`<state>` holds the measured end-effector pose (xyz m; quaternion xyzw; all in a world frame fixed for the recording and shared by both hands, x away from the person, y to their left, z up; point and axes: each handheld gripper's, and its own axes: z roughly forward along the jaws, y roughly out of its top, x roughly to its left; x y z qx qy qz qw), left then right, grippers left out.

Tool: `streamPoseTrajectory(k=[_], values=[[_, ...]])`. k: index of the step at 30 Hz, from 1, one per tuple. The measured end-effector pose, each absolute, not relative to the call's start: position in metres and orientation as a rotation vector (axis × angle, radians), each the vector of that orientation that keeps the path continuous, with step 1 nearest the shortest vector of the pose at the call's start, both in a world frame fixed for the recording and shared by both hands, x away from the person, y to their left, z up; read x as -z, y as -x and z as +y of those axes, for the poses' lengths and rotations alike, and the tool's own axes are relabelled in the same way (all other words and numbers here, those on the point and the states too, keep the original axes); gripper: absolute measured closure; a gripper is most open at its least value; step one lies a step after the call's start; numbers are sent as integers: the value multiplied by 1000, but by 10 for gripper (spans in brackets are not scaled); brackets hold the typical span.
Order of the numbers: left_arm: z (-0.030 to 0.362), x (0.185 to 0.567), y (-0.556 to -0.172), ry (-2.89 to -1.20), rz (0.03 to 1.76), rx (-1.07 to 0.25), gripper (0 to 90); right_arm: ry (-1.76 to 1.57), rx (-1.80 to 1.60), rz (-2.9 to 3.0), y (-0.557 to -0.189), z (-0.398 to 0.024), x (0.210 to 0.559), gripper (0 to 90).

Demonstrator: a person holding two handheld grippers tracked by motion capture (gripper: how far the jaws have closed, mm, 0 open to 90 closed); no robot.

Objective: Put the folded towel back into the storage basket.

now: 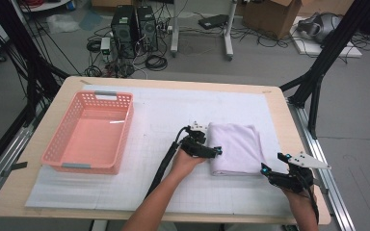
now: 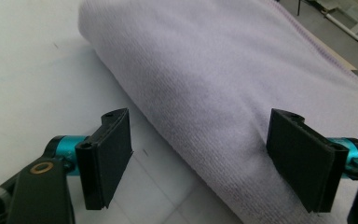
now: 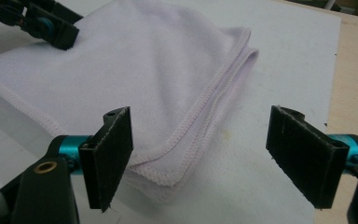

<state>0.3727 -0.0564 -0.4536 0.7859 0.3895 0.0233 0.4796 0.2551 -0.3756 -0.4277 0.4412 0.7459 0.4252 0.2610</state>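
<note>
- Towel (image 1: 236, 147): a pale lilac folded towel lies flat on the white gridded mat (image 1: 164, 120), right of the middle of the wooden table (image 1: 279, 103).
- Left gripper (image 1: 211, 150) sits at the towel's left folded edge, jaws spread wide, one over the mat and one over the cloth, pinching nothing.
- Right gripper (image 1: 270, 169) hovers at the towel's near right corner (image 3: 168, 179), where the stitched hems stack; jaws spread apart, empty.
- Pink plastic basket (image 1: 89, 132) stands well apart, on the left of the mat.
</note>
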Motion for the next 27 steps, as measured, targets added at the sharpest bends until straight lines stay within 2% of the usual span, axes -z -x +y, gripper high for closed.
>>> streamPoseTrajectory(k=[1,4,11,13,20,27], values=[[-57,453,-372,-1919,941,-49,241,-1193,-1152,2020,-255,-376,428,218],[-58,454,-371,-1917,943,-4,333,-1189,-1156,2024,-256,-375,428,218],[-60,453,-370,-1894,972,69,657,-1188,-1152,2033,-257,-373,428,219],[-59,452,-369,-1899,959,65,708,-1186,-1153,2032,-257,-373,428,219],[-44,449,-364,-1862,922,76,744,-1188,-1155,2026,-257,-375,428,219],[-9,449,-358,-1832,924,62,745,-1187,-1155,2033,-256,-373,428,219]])
